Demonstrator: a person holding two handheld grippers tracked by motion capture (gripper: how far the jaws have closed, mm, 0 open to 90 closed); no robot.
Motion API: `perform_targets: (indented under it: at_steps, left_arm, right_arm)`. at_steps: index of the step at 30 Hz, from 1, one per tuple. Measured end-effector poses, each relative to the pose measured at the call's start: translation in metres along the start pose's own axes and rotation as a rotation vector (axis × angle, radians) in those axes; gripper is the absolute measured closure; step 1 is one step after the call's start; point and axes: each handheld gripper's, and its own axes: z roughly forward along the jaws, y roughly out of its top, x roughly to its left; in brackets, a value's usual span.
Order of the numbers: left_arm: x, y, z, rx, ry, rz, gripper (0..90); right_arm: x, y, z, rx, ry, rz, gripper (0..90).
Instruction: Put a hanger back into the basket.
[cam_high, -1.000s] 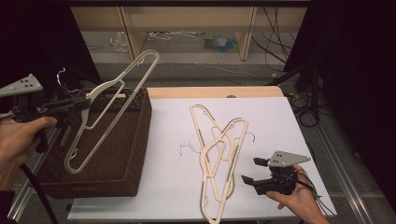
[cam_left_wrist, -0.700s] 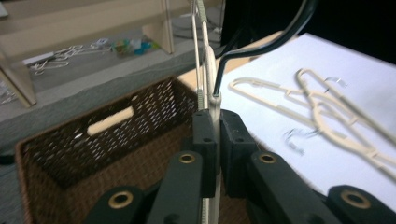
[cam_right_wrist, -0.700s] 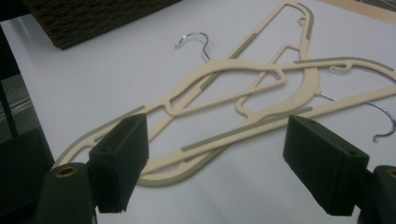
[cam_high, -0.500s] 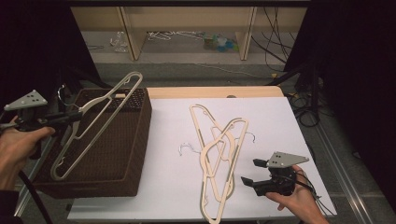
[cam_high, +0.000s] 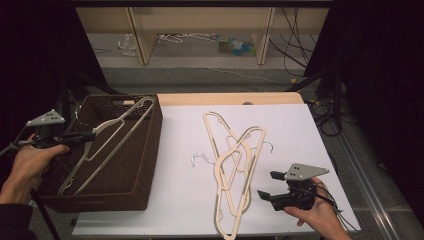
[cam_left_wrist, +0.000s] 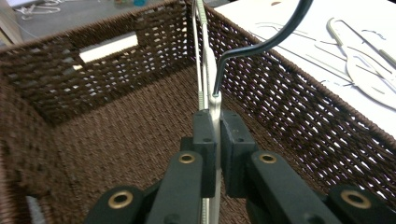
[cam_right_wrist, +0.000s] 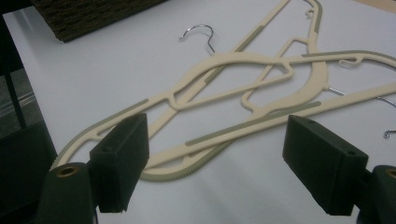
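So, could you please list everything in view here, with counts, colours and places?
Basket: one, dark brown wicker, left side of table.
Held hanger: one, cream, slanting into the basket, clamped in the left gripper.
Loose hangers: a cream overlapping pile of about three, on the white sheet.
Sheet: one, white, covering the table.
Shelf: one, pale wood, beyond the table.
Left gripper: black, shut on the hanger, over the basket.
Right gripper: black, open, beside the pile.
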Motion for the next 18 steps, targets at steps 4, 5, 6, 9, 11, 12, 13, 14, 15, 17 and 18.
perform_targets:
  at_steps: [4, 5, 6, 9, 11, 12, 13, 14, 15, 17, 18]
  left_arm:
    - [-0.001, -0.006, 0.009, 0.017, -0.005, -0.032, 85.5]
    - [-0.001, -0.006, 0.011, 0.019, -0.003, -0.026, 85.5]
    - [-0.001, -0.009, 0.016, 0.060, 0.000, -0.045, 85.4]
    - [0.000, -0.013, 0.022, 0.056, -0.003, -0.072, 85.4]
    - [0.002, -0.018, 0.026, 0.028, 0.001, -0.105, 85.2]
    - [0.004, -0.021, 0.028, 0.024, 0.000, -0.106, 85.2]
    - [0.005, -0.022, 0.030, 0.019, 0.001, -0.125, 85.2]
    - [0.006, -0.023, 0.031, 0.017, 0.002, -0.134, 85.2]
    - [0.007, -0.023, 0.031, 0.009, 0.008, -0.135, 85.1]
    - [0.010, -0.024, 0.031, 0.013, 0.037, -0.119, 84.7]
    - [0.012, -0.025, 0.032, 0.000, 0.057, -0.121, 84.3]
  right_arm:
    - [0.000, 0.000, 0.000, 0.001, 0.002, -0.001, 23.8]
    - [0.000, 0.000, 0.000, 0.001, 0.003, -0.001, 23.8]
    - [0.000, 0.000, 0.000, 0.001, 0.003, -0.001, 23.8]
    - [0.000, 0.000, 0.000, 0.003, 0.006, -0.001, 23.8]
    - [0.000, -0.001, 0.000, 0.002, 0.004, -0.001, 23.8]
    - [0.000, -0.001, 0.000, 0.002, 0.004, -0.001, 23.8]
    - [-0.001, -0.001, 0.000, 0.001, 0.003, -0.003, 23.8]
    - [-0.001, -0.001, 0.000, 0.001, 0.003, -0.003, 23.8]
    - [-0.001, -0.001, 0.000, -0.001, 0.001, -0.005, 23.8]
    - [-0.001, -0.001, 0.000, 0.003, 0.006, 0.002, 23.8]
    - [-0.001, -0.001, 0.001, 0.004, 0.006, -0.002, 23.8]
